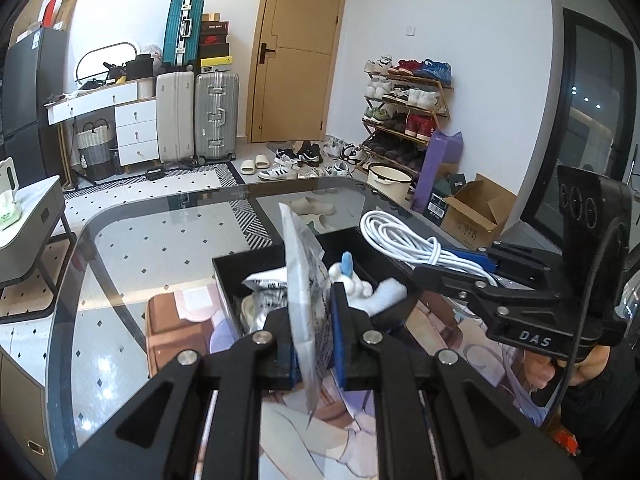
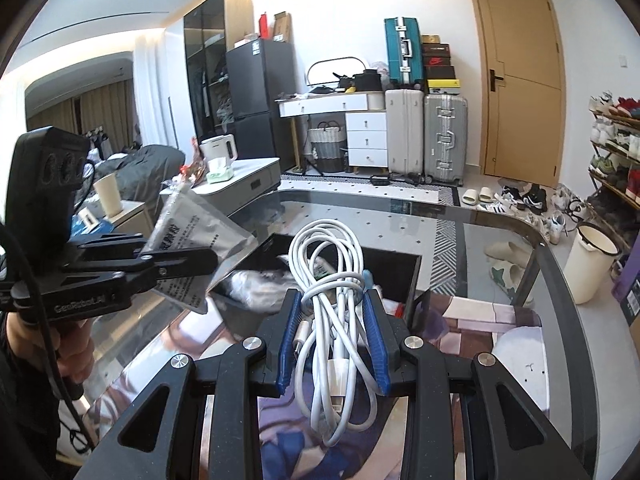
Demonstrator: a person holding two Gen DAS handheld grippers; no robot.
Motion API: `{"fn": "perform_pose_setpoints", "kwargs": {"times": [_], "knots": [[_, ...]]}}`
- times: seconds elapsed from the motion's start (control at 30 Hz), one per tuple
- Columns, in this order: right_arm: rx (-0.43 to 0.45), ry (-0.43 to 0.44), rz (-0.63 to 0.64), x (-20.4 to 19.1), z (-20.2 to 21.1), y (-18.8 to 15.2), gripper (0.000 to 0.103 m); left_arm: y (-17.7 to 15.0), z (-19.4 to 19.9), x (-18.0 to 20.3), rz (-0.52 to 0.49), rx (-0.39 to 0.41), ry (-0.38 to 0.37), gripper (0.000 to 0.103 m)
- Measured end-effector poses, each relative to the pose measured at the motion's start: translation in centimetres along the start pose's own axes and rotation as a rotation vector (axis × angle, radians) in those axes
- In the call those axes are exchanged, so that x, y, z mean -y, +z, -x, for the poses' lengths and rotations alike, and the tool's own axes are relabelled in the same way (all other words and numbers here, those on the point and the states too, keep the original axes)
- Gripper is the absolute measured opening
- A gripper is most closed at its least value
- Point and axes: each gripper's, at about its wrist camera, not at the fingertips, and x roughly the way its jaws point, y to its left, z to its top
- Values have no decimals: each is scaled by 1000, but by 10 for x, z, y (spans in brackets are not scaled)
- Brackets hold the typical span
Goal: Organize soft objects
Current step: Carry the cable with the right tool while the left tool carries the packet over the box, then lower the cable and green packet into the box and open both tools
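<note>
Two soft items in transit, both clear of the table. Item one: flat silvery-white plastic sachet with printed text [image 1: 306,304], pinched edge-on between the closed jaws of the left gripper [image 1: 314,334]. Item two: coiled white charging cable bundle [image 2: 334,312], clamped between the blue-padded jaws of the right gripper [image 2: 334,344]. Just ahead of both jaws: open black rectangular storage box [image 1: 228,268] on the glass-topped table [image 1: 132,248], already holding a white-and-blue plush toy [image 1: 356,280] and pale packets. Judged partly done; both held items remain unplaced. Left view alone shows the plush toy clearly; right view alone shows the sachet's printed face.

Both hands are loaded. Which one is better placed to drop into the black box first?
Left, probably. Its silver packet hangs directly above the black box, while the right's white cable bundle sits nearer the box's edge.
</note>
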Motion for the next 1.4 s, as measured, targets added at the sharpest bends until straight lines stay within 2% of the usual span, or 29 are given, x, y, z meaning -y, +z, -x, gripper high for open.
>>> {"fn": "perform_pose_setpoints", "kwargs": {"times": [0.5,0.9,1.1,1.13,1.17,1.27,1.3,1.33,1.37,1.4], "knots": [[-43,-56,-33,29,-57,18,31,14,-38,-13,23,-10,19,10],[-102,-41,-8,26,-93,19,31,13,-58,-8,11,-53,13,10],[-121,-32,24,20,-98,17,31,13,-57,-10,1,-61,7,11],[-119,-29,25,20,-96,17,37,13,-57,-10,1,-61,9,12],[-111,-19,30,20,-93,17,49,13,-57,-10,2,-62,11,12],[-78,-26,55,19,-78,17,54,12,-54,-11,6,-65,16,19],[-73,-31,62,19,-73,17,55,12,-53,-10,7,-66,17,29],[-71,-35,68,18,-69,16,60,10,-50,-9,8,-63,19,40],[-68,-38,73,17,-65,16,69,8,-48,-8,6,-56,21,44],[-60,-42,76,17,-60,14,73,6,-44,-7,2,-49,24,44]]}}
